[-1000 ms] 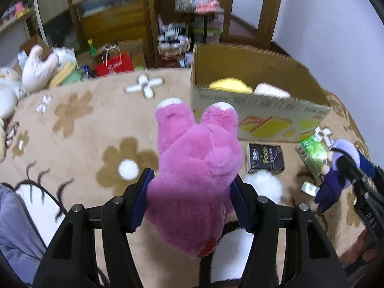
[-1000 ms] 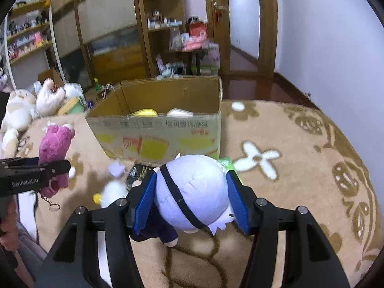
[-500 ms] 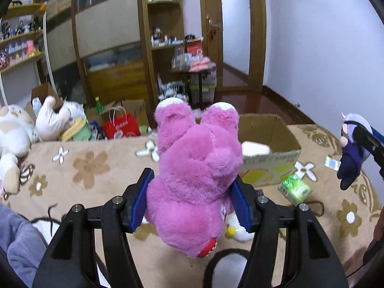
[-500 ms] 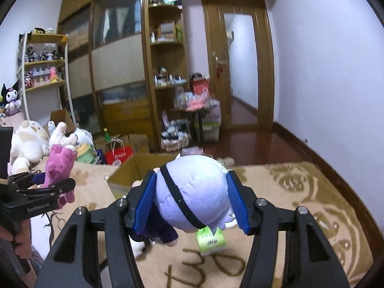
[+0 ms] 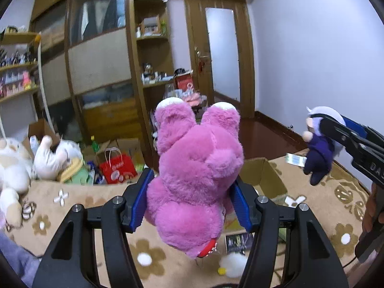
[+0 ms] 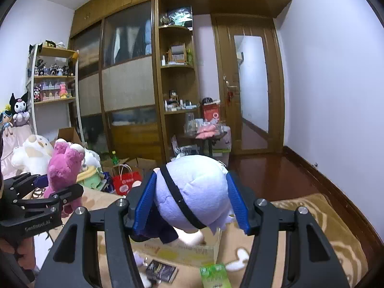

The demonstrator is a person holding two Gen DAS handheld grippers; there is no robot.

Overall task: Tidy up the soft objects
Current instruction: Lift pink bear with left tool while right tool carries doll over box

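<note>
My left gripper (image 5: 192, 199) is shut on a pink plush bear (image 5: 196, 168) and holds it in the air above the flowered blanket (image 5: 96, 206). My right gripper (image 6: 190, 199) is shut on a lavender-headed doll in dark purple clothes (image 6: 192, 192), also held up. The doll shows at the right of the left wrist view (image 5: 320, 148); the pink bear shows at the left of the right wrist view (image 6: 64, 170). An open cardboard box (image 5: 264, 177) sits on the blanket below and behind both toys; it also shows in the right wrist view (image 6: 182, 249).
A dark small box (image 6: 160, 270), a green packet (image 6: 214, 274) and a white fluffy toy (image 5: 234, 265) lie on the blanket near the cardboard box. Large plush toys (image 5: 14, 168) and a red bag (image 5: 117, 170) crowd the left. Wardrobe, shelves and door stand behind.
Both grippers have risen well above the blanket with their toys still held. The cardboard box has dropped low in both views and more of the room shows.
</note>
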